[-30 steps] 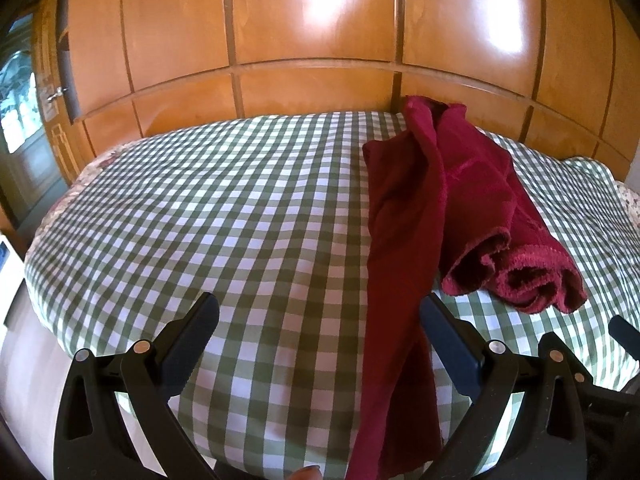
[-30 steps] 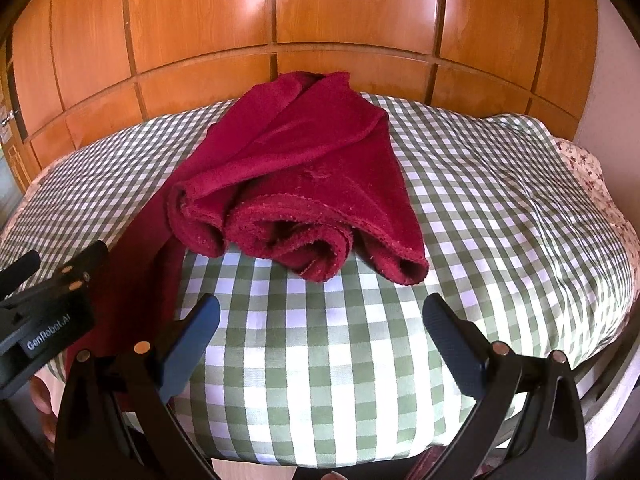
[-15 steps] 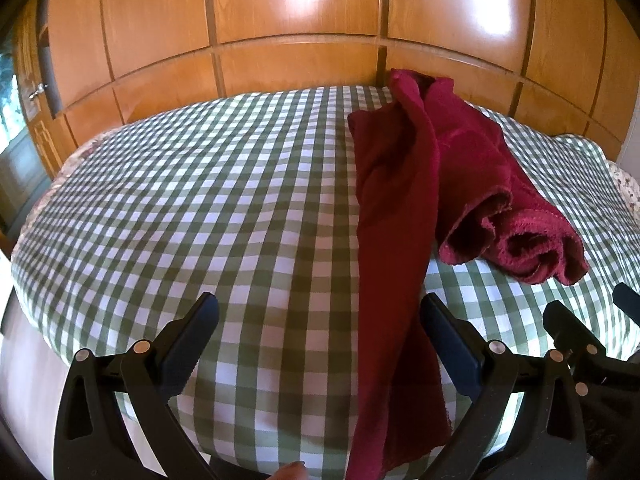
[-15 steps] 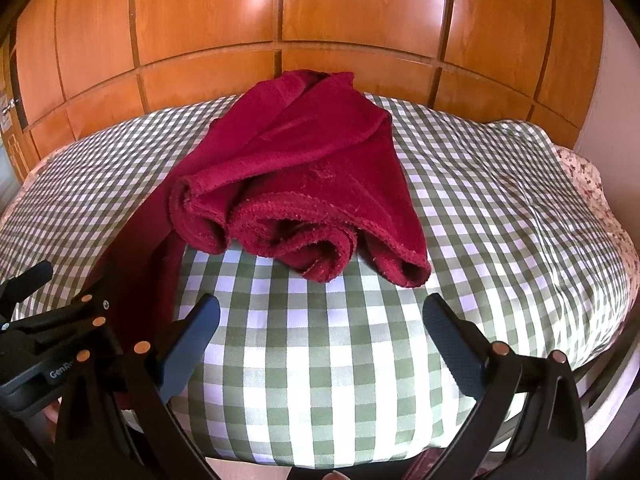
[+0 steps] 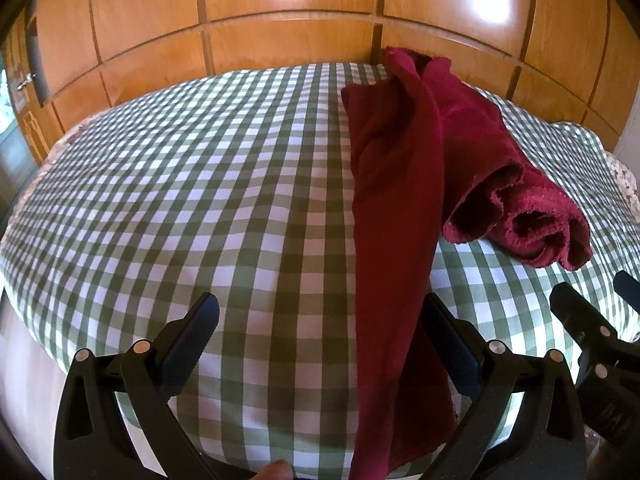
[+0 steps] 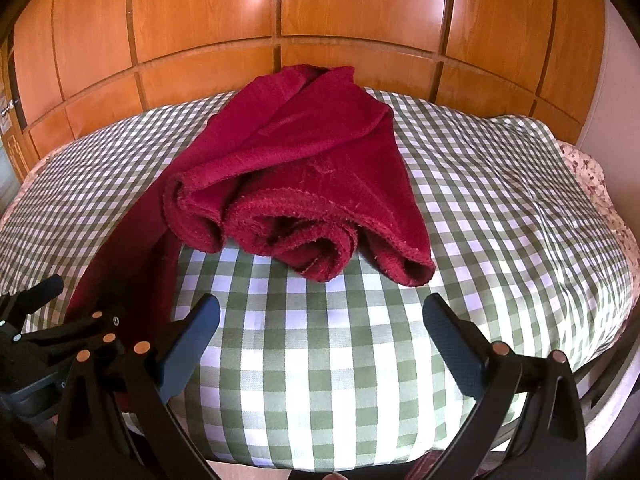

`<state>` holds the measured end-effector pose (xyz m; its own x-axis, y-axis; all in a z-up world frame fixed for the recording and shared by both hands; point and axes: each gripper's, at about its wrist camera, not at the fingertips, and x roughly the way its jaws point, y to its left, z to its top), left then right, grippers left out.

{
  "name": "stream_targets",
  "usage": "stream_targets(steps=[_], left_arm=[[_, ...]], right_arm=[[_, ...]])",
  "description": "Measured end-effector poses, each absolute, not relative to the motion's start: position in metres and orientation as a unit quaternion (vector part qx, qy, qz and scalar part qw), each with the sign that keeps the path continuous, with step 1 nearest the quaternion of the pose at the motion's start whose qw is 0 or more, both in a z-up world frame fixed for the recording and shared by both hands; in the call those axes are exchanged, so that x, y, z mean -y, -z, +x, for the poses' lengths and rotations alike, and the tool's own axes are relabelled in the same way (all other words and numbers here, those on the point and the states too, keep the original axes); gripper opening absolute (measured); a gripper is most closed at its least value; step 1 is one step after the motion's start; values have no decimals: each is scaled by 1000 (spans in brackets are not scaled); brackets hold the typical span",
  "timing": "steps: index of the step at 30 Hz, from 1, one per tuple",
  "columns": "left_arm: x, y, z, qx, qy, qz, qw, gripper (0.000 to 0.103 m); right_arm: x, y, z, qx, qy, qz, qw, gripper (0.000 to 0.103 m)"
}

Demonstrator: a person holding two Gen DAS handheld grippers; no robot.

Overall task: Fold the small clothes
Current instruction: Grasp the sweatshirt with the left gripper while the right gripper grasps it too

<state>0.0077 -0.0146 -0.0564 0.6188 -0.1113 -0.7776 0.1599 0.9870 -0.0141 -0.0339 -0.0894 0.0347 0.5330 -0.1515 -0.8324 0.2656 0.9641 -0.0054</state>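
Red cloth (image 5: pixel 396 216) lies on the bed (image 5: pixel 200 200), which has a green and white checked cover, and its long axis runs from the wooden headboard (image 6: pixel 360 20) toward the near edge. One smooth, narrow strip of it comes down to that edge and hangs over it, while the thicker part (image 6: pixel 304 184) is bunched in loose rolls further back on the bed. The left gripper (image 5: pixel 320 336) is wide open and holds nothing; the strip passes just inside its right finger, so this gripper is the nearer one to the cloth. The right gripper (image 6: pixel 320 332) is also wide open and empty, with only bare cover between its fingers, and the rolled end lies ahead of it, a little apart. I judge that the left one only needs to close or shift slightly right to take the strip. The end of the strip below the bed edge is hidden, and the folds do not let me tell what kind of garment it is.
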Motion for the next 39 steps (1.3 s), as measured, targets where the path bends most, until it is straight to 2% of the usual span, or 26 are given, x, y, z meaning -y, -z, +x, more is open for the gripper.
stream_targets(steps=[5,6,7,8,9,11,13,14,15,20,23,29,30,32,33,34,35,39], left_arm=[[13,59,13,-442,70,23,894,99],[12,59,15,-442,68,22,894,96],[11,59,16,-442,70,20,894,86],[10,60,16,-443,74,19,893,71],[9,61,18,-448,80,18,890,66],[8,64,20,-455,95,9,885,49],[8,64,21,-461,115,-3,880,23],[7,63,22,-462,125,-10,878,18],[5,60,23,-459,137,-19,877,7],[-16,38,35,-439,180,-86,876,5],[-42,21,53,-426,186,-137,875,4],[-93,-4,98,-402,151,-196,882,4],[-100,-8,107,-399,144,-201,883,4],[-117,-16,126,-392,124,-215,886,4],[-127,-20,139,-388,106,-224,888,4],[-136,-23,148,-384,90,-232,889,4],[-146,-27,161,-379,64,-238,892,4],[-173,-34,196,-369,-5,-212,905,4]], right_arm=[[94,-33,-32,-468,116,67,874,101],[96,-33,-31,-466,114,70,874,101],[98,-34,-31,-464,111,74,876,101],[100,-35,-31,-460,106,78,878,101],[102,-36,-30,-458,102,80,880,101],[105,-38,-27,-455,91,88,882,101],[112,-40,-24,-452,75,104,883,101],[119,-43,-20,-447,67,114,885,100],[123,-46,-17,-442,63,120,886,99],[151,-59,17,-432,16,180,883,62],[163,-52,45,-448,-7,228,864,53],[165,-13,99,-505,-54,307,805,48],[164,-7,103,-510,-57,317,798,44],[158,1,116,-514,-66,324,791,22],[154,1,120,-513,-68,316,795,19],[152,1,124,-512,-69,310,799,11],[151,1,128,-509,-69,304,802,8],[177,-24,133,-467,-39,273,840,7]])
